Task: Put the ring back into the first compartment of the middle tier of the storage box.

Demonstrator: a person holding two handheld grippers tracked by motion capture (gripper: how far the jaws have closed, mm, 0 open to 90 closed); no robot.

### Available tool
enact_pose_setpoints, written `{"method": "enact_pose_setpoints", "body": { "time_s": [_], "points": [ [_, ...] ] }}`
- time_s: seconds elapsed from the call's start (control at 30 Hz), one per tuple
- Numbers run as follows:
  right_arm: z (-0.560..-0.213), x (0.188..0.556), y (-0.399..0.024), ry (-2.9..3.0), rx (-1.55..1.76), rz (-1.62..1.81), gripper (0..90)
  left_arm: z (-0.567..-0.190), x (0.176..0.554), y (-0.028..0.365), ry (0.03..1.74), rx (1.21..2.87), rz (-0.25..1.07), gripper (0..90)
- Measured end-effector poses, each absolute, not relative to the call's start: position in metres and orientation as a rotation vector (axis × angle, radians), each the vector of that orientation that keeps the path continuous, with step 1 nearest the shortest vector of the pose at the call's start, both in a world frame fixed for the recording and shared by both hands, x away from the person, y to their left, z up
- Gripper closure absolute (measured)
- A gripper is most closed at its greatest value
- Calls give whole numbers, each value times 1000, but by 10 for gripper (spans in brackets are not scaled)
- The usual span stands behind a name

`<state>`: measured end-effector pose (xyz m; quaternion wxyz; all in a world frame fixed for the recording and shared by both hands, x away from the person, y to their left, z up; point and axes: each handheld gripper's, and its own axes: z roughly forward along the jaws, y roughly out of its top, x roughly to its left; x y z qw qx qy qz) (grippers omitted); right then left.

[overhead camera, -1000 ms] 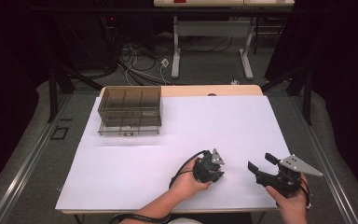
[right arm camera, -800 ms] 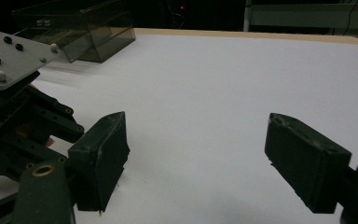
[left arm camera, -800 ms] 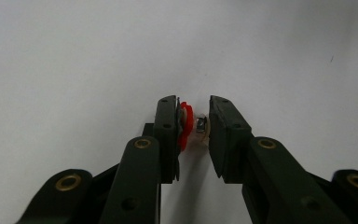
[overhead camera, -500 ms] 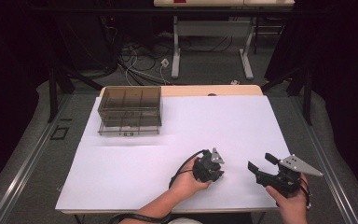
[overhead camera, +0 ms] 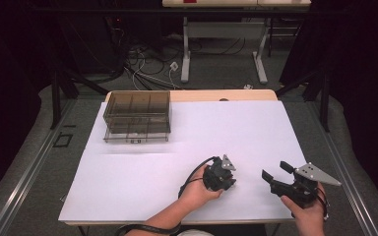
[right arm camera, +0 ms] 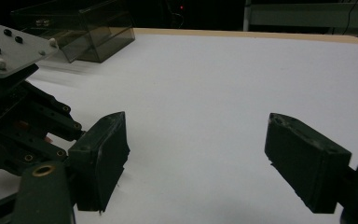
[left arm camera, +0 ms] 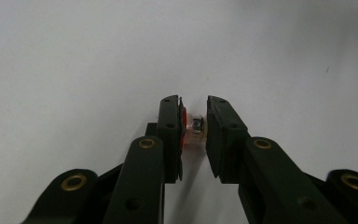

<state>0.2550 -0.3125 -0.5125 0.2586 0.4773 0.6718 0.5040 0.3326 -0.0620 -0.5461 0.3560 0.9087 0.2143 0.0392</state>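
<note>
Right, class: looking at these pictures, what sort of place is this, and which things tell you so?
Probably a lab or workshop set up for recording, not a home. A white-covered table sits between dark curtains, loose cables trail over the floor behind it, and a person holds camera-fitted left tongs and right tongs.

A small clear-and-red part (left arm camera: 193, 128) sits pinched between the left claw's (left arm camera: 194, 122) jaws.
</note>
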Motion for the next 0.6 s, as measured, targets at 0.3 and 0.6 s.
{"method": "enact_pose_setpoints", "body": {
  "time_s": [0.3,0.6],
  "points": [
    [-513,255,-313,1819,1293,1371,212,-543,333,-60,586,2336,107,761],
    [-513,255,-313,1822,1295,1366,212,-541,334,-59,647,2318,118,760]
  ]
}}
